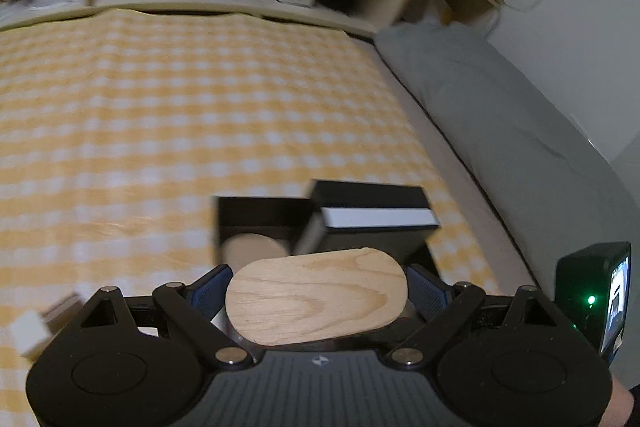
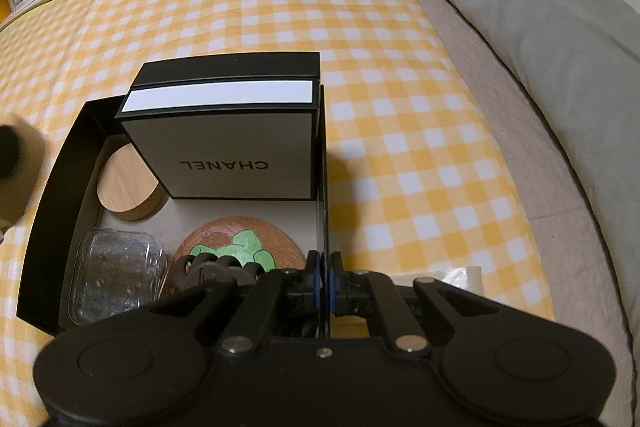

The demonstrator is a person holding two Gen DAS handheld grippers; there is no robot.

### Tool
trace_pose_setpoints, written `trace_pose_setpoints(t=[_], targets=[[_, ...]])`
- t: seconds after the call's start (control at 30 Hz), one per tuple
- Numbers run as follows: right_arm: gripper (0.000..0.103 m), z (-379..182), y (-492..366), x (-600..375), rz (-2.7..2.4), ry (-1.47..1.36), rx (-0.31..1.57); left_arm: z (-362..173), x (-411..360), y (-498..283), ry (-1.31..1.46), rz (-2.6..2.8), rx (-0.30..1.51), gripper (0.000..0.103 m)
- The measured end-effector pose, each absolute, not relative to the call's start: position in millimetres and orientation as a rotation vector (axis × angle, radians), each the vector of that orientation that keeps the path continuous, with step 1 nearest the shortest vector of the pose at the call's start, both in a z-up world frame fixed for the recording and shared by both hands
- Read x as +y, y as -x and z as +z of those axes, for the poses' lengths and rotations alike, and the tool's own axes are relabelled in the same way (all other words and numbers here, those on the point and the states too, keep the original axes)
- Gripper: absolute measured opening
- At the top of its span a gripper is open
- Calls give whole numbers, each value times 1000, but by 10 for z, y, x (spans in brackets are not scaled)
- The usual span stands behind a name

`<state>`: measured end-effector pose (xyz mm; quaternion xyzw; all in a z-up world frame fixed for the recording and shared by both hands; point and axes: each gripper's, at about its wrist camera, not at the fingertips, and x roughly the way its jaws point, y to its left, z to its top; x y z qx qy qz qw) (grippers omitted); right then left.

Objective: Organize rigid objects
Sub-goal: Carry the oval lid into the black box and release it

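Carrying flat oval pale-wood lid (image 1: pixel 316 297), stiff, light, smooth-faced, endwise between wide-spread left gripper (image 1: pixel 316 293) pads above open black cardboard box (image 2: pixel 52 187); pinching box wall with closed right gripper (image 2: pixel 324 281).

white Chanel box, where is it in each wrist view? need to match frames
Left wrist: the white Chanel box sits centre-right, just beyond the oval wooden piece between the left tool's fingers; mostly its black-and-white edge shows.
Right wrist: the box is centre-left, standing in the black tray, logo side up.
Shared landmark: the round wooden lid beside the box.
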<state>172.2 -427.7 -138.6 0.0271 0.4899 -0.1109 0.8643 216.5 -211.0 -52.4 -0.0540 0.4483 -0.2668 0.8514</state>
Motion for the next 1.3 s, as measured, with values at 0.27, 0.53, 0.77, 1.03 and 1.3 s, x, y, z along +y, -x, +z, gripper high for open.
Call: trace_pose_setpoints(t=[0.27, 0.53, 0.77, 1.03, 1.3], targets=[[4, -1383, -1715, -4281, -230, -63, 1026, -770, -2538, -2270, 81, -545, 983, 92], [4, -1373, -1708, -4297, -223, -77, 1022, -939, -2655, -2352, 150, -567, 998, 92], [4, -1374, -1699, -4299, -222, -86, 1020, -964, -2712, -2357, 176, -576, 1012, 102], [4, -1370, -1697, -4296, -221, -91, 1022, -849, -2640, -2296, 124, -594, 1014, 102], [4, -1376, -1698, -4297, -222, -88, 1023, -720, -2543, -2163, 69, -601, 1002, 102]])
